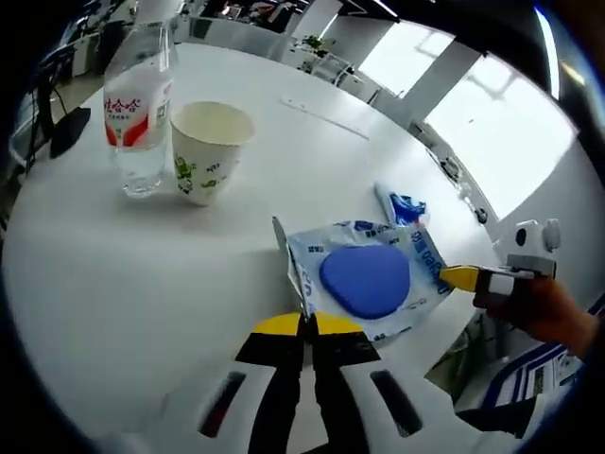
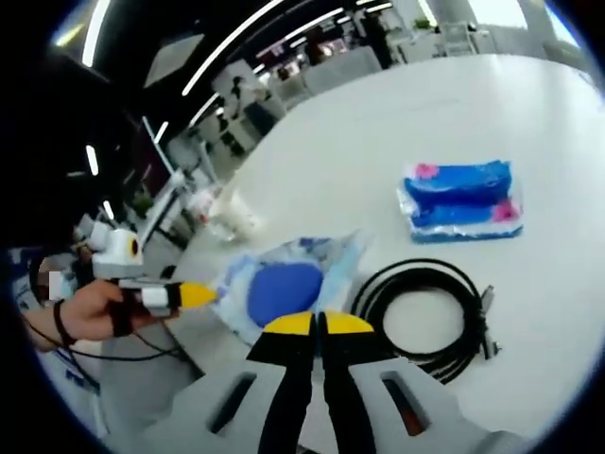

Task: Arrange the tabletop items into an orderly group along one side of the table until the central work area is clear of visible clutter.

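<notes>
A white-and-blue wipes packet [image 1: 369, 279] with a blue oval lid lies stretched between both grippers near the table edge. My left gripper [image 1: 307, 323] is shut on its near edge. The right gripper [image 1: 461, 277], held by a hand, comes in from the right and pinches the opposite edge. In the right gripper view the same packet [image 2: 284, 282] sits just beyond my right gripper [image 2: 317, 324], which is shut on its rim, while the left gripper [image 2: 194, 296] grips the far side. Whether the packet rests on the table or hangs just above it is unclear.
A water bottle [image 1: 140, 104] and a paper cup [image 1: 208, 149] stand together on the white round table [image 1: 113, 284]. A blue tissue pack [image 2: 460, 200] and a coiled black cable [image 2: 425, 312] lie close to the packet. A thin strip [image 1: 321, 115] lies farther back.
</notes>
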Tool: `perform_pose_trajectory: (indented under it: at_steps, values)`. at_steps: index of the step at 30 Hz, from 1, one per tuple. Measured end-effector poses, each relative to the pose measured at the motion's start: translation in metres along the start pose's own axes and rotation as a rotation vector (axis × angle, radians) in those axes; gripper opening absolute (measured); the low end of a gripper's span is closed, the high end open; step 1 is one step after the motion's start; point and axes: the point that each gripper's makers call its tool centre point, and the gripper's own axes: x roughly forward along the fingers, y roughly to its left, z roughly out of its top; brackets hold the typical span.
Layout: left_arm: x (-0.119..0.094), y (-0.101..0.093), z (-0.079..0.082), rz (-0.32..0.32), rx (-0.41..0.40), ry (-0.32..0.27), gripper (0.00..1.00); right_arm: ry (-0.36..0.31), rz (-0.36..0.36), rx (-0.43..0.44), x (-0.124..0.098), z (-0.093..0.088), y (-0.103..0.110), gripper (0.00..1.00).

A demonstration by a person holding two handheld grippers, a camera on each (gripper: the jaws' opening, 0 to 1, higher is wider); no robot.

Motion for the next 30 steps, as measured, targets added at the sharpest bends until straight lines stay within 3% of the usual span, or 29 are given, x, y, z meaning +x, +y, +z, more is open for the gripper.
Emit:
perform_pose_trajectory:
  at_steps: [18,30]
  values:
    - [0.028,0.003,0.054,0.064,-0.053,-0.111,0.00,-0.015,0.001,-0.023,0.034,0.055,-0.018,0.00]
    - [0.043,0.006,0.071,0.086,-0.083,-0.150,0.00,-0.012,-0.002,-0.014,0.040,0.064,-0.029,0.00]
